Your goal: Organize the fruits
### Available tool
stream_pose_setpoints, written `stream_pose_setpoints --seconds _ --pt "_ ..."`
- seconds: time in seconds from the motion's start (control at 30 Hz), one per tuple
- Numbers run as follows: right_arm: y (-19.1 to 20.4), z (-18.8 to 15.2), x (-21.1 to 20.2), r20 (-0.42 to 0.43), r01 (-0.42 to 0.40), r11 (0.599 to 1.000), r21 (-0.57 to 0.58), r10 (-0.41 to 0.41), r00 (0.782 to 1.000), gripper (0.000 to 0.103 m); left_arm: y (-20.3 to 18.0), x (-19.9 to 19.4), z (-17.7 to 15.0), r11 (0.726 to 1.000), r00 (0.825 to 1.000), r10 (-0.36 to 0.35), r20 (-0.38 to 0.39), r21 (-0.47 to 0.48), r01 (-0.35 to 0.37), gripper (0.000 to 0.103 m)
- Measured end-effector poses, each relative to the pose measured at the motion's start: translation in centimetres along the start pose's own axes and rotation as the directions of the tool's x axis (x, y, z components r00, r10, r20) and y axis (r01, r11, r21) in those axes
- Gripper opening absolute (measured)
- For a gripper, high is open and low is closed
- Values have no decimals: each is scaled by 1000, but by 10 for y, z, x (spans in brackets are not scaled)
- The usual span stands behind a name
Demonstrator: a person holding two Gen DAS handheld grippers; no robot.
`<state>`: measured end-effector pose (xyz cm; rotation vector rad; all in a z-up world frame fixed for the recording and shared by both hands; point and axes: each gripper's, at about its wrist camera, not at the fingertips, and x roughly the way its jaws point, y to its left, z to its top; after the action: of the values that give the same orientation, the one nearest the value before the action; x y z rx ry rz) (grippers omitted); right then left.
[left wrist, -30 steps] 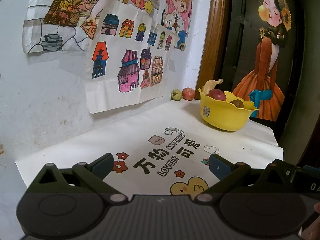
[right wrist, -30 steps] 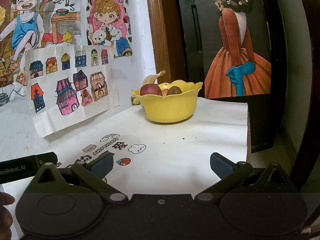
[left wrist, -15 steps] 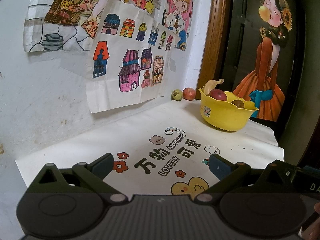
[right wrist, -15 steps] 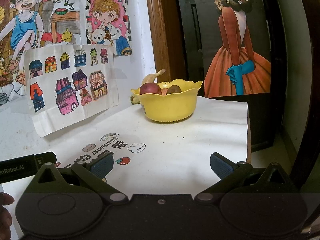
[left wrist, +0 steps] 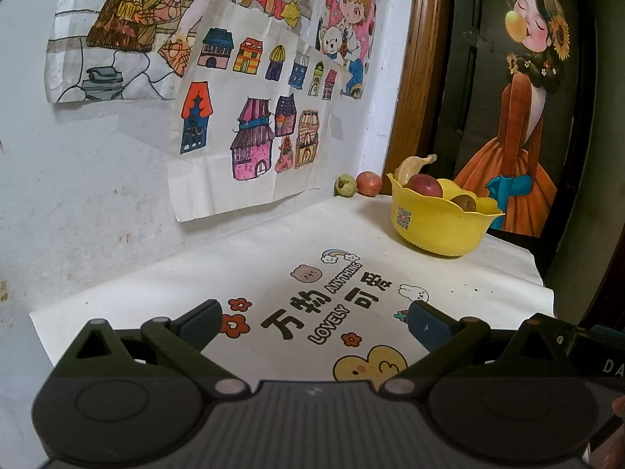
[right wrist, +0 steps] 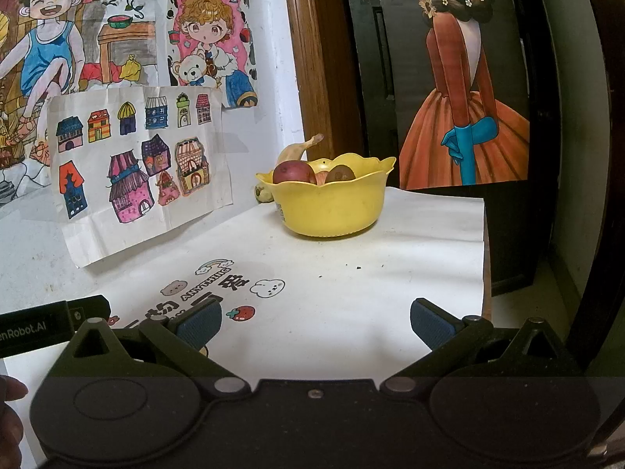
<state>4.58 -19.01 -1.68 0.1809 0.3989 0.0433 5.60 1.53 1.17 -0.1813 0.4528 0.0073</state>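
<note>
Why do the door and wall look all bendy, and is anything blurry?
Left wrist view: the fisheye lens bows the door frame, and the corners go dark. Right wrist view: the same bending; the yellow bowl looks sharp, with a soft shadow under it.

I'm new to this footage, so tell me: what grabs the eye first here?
A yellow bowl of fruit at the far end of the white table, with a banana poking up at its back. Bright drawings cover the wall to the left, and two loose fruits lie in the corner behind the bowl.
</note>
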Motion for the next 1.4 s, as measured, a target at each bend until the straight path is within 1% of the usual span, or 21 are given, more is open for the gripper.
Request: stream_pose_setpoints --seconds 0.93,1.07,1.4 --pt "0 -1 0 -3 0 1000 1 0 1000 102 -2 -2 0 1000 1000 0 -5 8 0 103" --pt "0 -3 0 -5 -1 1000 1 1 1000 102 -1 -1 0 999 999 -37 -20 -11 37 103" --pt "1 -7 1 -9 -1 1000 2 1 1000 102 -2 -3 -1 999 999 -48 -11 -21 47 103"
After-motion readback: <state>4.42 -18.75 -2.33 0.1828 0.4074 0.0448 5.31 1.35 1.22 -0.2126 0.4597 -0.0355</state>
